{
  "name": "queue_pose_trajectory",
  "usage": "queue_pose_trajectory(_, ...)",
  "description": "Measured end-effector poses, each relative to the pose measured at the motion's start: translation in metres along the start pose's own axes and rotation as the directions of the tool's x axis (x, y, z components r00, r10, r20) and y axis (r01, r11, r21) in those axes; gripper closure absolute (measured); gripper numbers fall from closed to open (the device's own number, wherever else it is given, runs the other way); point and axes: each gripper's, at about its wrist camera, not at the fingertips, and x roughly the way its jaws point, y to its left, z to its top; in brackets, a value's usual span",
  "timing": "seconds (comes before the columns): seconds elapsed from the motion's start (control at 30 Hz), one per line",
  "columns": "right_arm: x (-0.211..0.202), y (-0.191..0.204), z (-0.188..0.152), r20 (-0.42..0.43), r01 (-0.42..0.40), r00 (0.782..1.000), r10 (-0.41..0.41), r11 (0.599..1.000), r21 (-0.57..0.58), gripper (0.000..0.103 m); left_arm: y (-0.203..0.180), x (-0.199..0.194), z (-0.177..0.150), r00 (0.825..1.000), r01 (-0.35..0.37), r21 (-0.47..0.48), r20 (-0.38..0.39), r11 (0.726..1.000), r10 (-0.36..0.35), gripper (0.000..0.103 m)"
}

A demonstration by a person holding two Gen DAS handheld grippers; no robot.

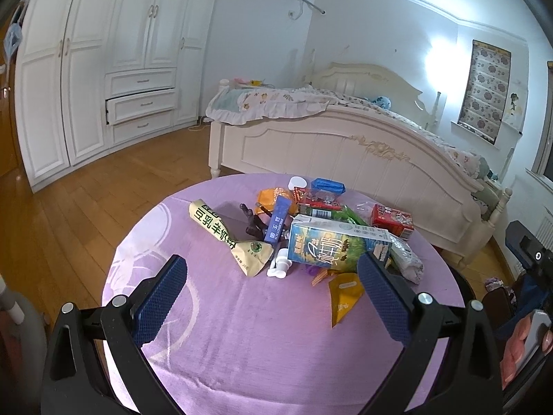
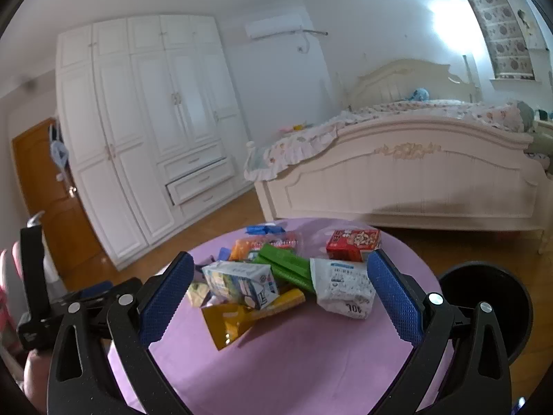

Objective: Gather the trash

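Left hand-held gripper [image 1: 271,288]: released, jaws spread, hovering above the purple counter [image 1: 259,339]. Right hand-held gripper [image 2: 280,287]: likewise released. The trash pile [image 1: 311,231] lies heaped mid-counter; the milk carton [image 1: 337,243] overlaps lower items, making them hard to identify. Black bin [image 2: 484,301]: partly hidden beside the counter.

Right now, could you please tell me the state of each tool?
Left tool: open, holding nothing, above the purple table.
Right tool: open, holding nothing, facing the trash pile.
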Motion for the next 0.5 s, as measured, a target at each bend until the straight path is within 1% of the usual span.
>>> queue_pose_trajectory(0.5, 0.0080, -0.0024, -0.0019, -0.018, -0.012, 1.000, 0.012, 1.000, -0.004, 0.004, 0.0002, 0.0002, -0.0023, 1.000, -0.006, 0.004, -0.005, 1.000, 0.006, 0.005)
